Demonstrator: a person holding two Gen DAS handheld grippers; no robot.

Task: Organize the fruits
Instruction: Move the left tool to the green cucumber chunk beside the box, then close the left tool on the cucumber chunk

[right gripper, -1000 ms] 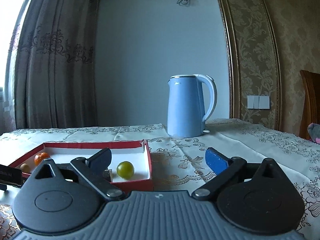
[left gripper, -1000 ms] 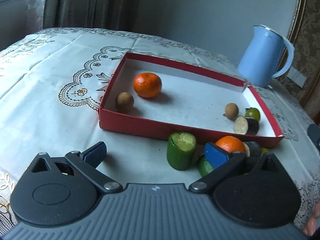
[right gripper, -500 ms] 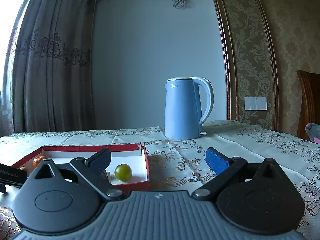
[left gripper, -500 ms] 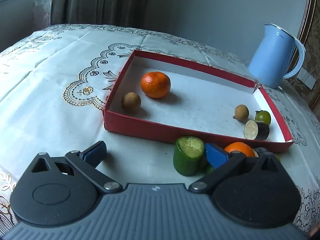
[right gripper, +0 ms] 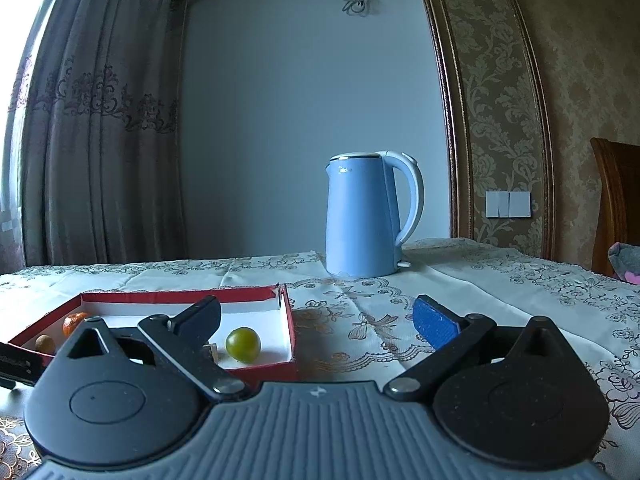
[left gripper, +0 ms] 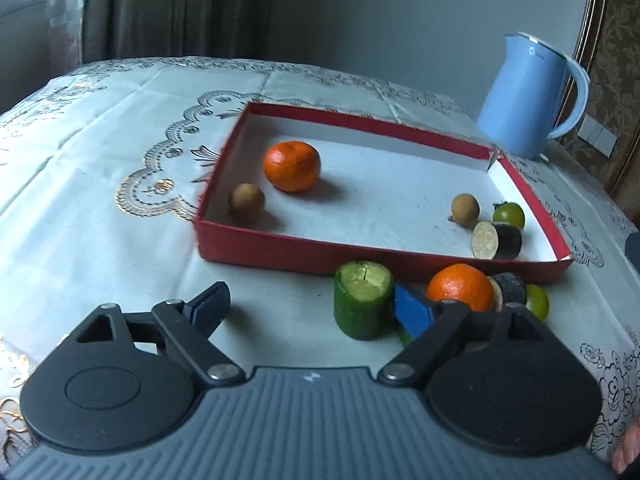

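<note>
Cucumber piece (left gripper: 362, 300) between closing left tongs (left gripper: 310, 306), untouched, right tongs (right gripper: 320, 320) wide, empty.

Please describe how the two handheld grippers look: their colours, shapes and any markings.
Both look alike. The left gripper and right gripper each have a grey ribbed body with a small white logo, two black rounded housings with silver pivot screws, and black fingers carrying blue pads. No cables or sleeves are visible.

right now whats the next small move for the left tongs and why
Probably shift the left tongs slightly right to center on the cucumber chunk. Their jaws are closing with nothing between them, while the chunk stands just inside the blue pad, still outside the red tray beside the loose orange. Centering first should keep the pad from knocking it over.
</note>
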